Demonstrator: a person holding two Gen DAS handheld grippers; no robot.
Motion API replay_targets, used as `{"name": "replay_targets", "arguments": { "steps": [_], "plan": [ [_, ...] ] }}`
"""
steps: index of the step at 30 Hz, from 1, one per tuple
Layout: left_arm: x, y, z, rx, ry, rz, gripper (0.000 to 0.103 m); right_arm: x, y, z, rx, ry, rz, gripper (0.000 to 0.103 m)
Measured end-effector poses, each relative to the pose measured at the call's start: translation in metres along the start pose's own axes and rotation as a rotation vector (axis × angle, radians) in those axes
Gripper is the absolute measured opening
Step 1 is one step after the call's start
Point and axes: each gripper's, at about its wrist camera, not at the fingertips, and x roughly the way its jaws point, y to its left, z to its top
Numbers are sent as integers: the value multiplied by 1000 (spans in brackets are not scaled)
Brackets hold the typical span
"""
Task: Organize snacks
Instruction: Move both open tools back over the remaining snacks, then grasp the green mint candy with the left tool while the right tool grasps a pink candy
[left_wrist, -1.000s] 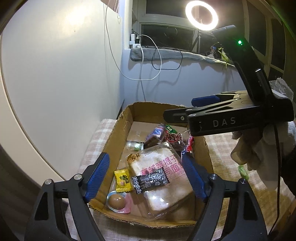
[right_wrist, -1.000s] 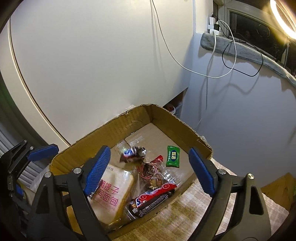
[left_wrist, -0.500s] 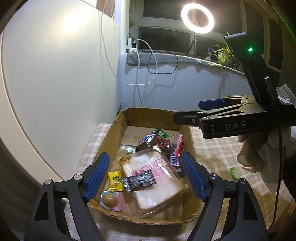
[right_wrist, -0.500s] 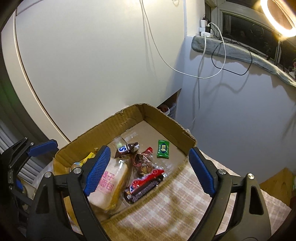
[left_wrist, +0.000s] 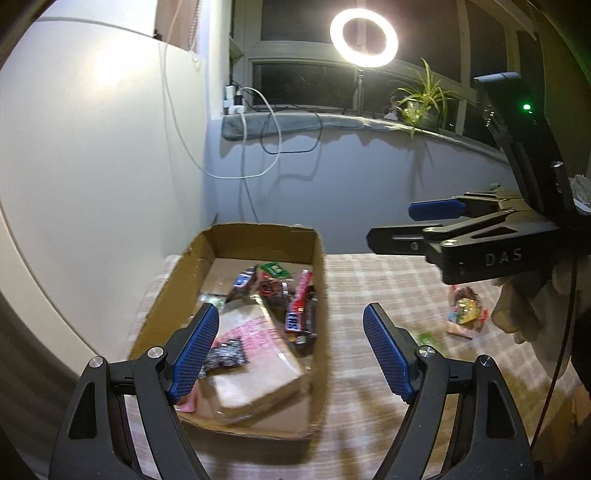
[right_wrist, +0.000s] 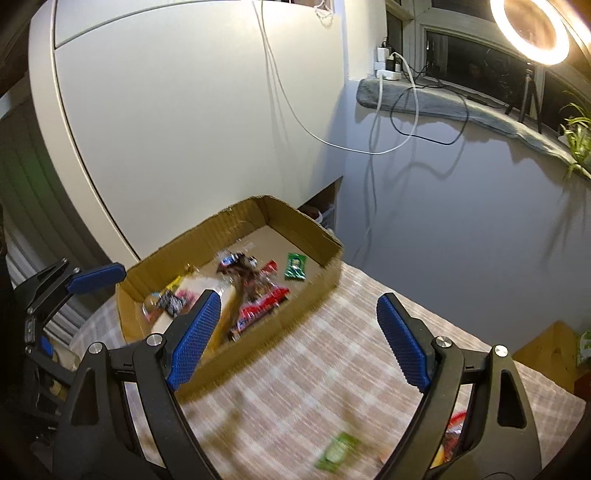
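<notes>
Setting: a cardboard box (left_wrist: 258, 314) sits on a checked tablecloth (left_wrist: 388, 291) beside a pale wall, lit by a ring light (left_wrist: 364, 42) at 12 o'clock in the left wrist view.

Left gripper (left_wrist: 291, 350): jaws spread wide, holding nothing; it hangs above the box's near right corner.

Right gripper (right_wrist: 295, 332): jaws wide too, empty; it hangs over the cloth, with the box at 10 o'clock in its own view.

Snacks in the box: a wrapped bread slice (left_wrist: 255, 354) at the near end with a small black packet (left_wrist: 225, 354) lying on it, a red bar (left_wrist: 301, 310) along the right wall, a green sachet (right_wrist: 295, 266) near the far end.

Snacks outside the box: a small green packet (right_wrist: 337, 451) and a colourful bag (left_wrist: 463, 308) lie on the cloth, well apart from the box (both are blurred, so their labels cannot be read).

Stage, as a judgement: most snacks are boxed; these two loose ones are left.

Risk, flat packet: the green one lies flush on soft cloth, so closing pads could pinch the fabric with it, or slide over it.

Risk, crinkly bag: a grip on one loose edge could let it slip mid-carry.

Risk, crowding: both tools hang close together, so reaching for neighbouring snacks at once could knock them into each other.

Risk, the box: a low carry could catch the cardboard rim and shove the box toward the wall.
</notes>
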Motion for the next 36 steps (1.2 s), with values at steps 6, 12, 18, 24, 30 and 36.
{"name": "replay_targets", "arguments": {
  "steps": [6,12,18,24,30,36],
  "plan": [
    [7,-20,-2,18,22,-43,81,-24,-29,-22,50,2,-23,89],
    [16,-44,-8,35,57,-98,67,-39,-69,-56,123,34,-59,89],
    [30,-71,-18,45,114,-171,53,-46,-94,-92,149,93,-23,65],
    [48,-95,-28,54,181,-225,45,-44,-95,-126,105,167,43,48],
    [65,-117,-37,68,247,-251,37,-31,-92,-150,87,228,85,43],
    [82,-128,-40,55,296,-265,37,-13,-99,-160,97,258,59,40]
  ]
}}
